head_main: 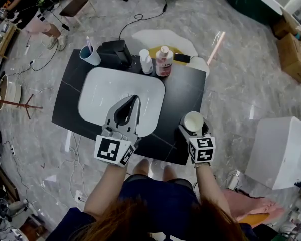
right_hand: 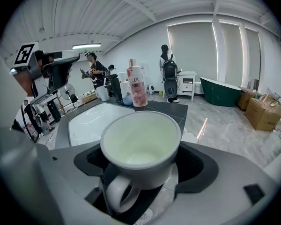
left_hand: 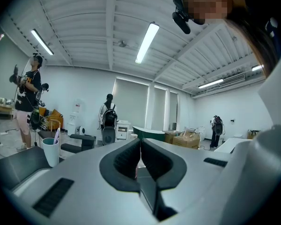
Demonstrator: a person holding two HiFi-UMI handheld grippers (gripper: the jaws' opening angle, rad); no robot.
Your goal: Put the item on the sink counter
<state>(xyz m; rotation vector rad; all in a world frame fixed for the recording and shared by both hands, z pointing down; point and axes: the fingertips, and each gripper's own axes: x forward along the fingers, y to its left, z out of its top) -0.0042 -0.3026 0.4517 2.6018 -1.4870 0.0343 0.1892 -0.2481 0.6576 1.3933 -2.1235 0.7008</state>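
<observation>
My right gripper [head_main: 194,126] is shut on a white mug [head_main: 193,120], upright with its handle pointing back toward me. The mug [right_hand: 140,146] is empty and fills the right gripper view between the jaws of the right gripper [right_hand: 145,165]. It is over the front right part of the black sink counter [head_main: 183,97], beside the white basin [head_main: 103,92]. My left gripper [head_main: 135,102] hangs over the basin's front with its jaws together and nothing between them. In the left gripper view, the left gripper [left_hand: 140,142] points level across the room.
Along the counter's back stand a pale cup with a toothbrush [head_main: 90,55], a black faucet block [head_main: 115,53], a white bottle [head_main: 146,62], a pink bottle [head_main: 164,61] and a small black item [head_main: 181,58]. A white box [head_main: 283,152] stands on the floor at right. People stand farther off.
</observation>
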